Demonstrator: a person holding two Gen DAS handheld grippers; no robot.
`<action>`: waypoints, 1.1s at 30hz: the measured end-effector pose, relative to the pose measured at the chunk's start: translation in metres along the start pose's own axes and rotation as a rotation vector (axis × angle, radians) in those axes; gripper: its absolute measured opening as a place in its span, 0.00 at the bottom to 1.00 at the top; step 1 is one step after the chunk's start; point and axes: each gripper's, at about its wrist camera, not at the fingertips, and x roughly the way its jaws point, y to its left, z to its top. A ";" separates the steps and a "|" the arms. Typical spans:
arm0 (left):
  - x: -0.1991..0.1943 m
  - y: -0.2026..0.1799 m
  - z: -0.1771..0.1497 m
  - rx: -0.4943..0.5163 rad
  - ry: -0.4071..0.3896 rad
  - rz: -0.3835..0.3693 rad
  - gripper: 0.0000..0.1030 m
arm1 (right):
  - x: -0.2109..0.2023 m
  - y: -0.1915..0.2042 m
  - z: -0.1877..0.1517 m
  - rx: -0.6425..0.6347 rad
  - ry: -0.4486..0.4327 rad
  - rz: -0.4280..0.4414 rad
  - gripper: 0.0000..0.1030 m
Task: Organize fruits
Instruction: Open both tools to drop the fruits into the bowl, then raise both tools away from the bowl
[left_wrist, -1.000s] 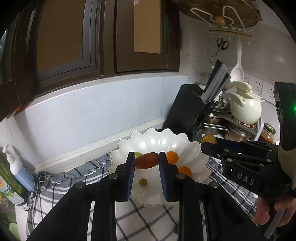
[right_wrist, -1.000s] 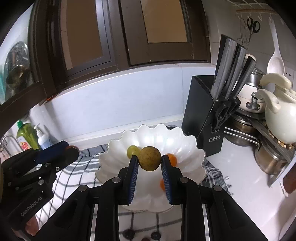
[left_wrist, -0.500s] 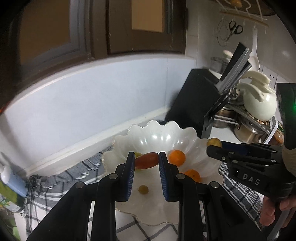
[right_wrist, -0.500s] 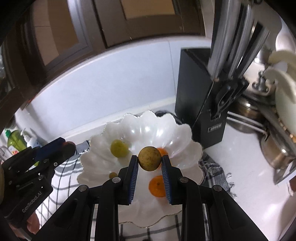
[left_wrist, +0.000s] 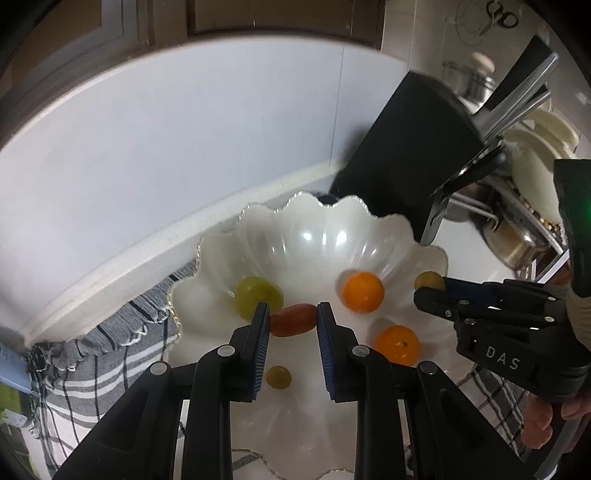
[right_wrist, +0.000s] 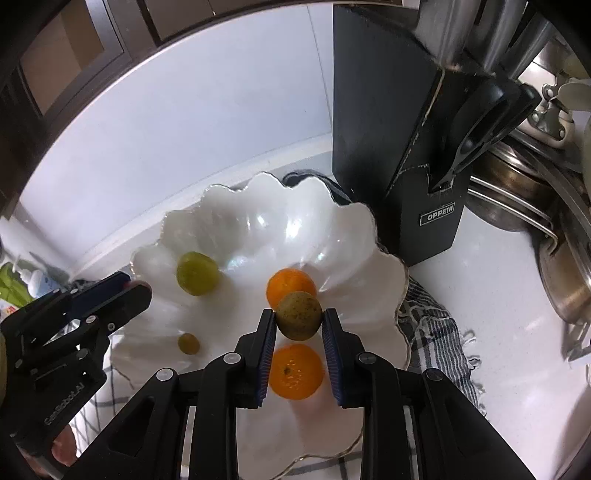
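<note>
My left gripper (left_wrist: 291, 321) clamps an oblong red tomato (left_wrist: 293, 320) and my right gripper (right_wrist: 299, 321) a round olive-brown fruit (right_wrist: 299, 315), both above the white scalloped ceramic bowl (right_wrist: 343, 236) at frame centre, which already holds two oranges (right_wrist: 291, 286) and green grapes (right_wrist: 197, 273); both releases remain.

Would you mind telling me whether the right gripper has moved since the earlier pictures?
Yes. The right gripper, shut on a brownish round fruit, has come forward and down over the white scalloped bowl.
</note>
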 end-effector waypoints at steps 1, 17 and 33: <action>0.004 0.000 0.000 0.000 0.011 0.002 0.26 | 0.002 -0.001 0.000 0.001 0.007 -0.004 0.27; 0.027 -0.001 0.001 -0.012 0.086 0.037 0.47 | 0.016 -0.009 0.002 0.006 0.077 -0.040 0.39; -0.042 0.004 -0.013 -0.027 -0.057 0.156 0.68 | -0.038 0.011 -0.018 -0.070 -0.049 -0.077 0.39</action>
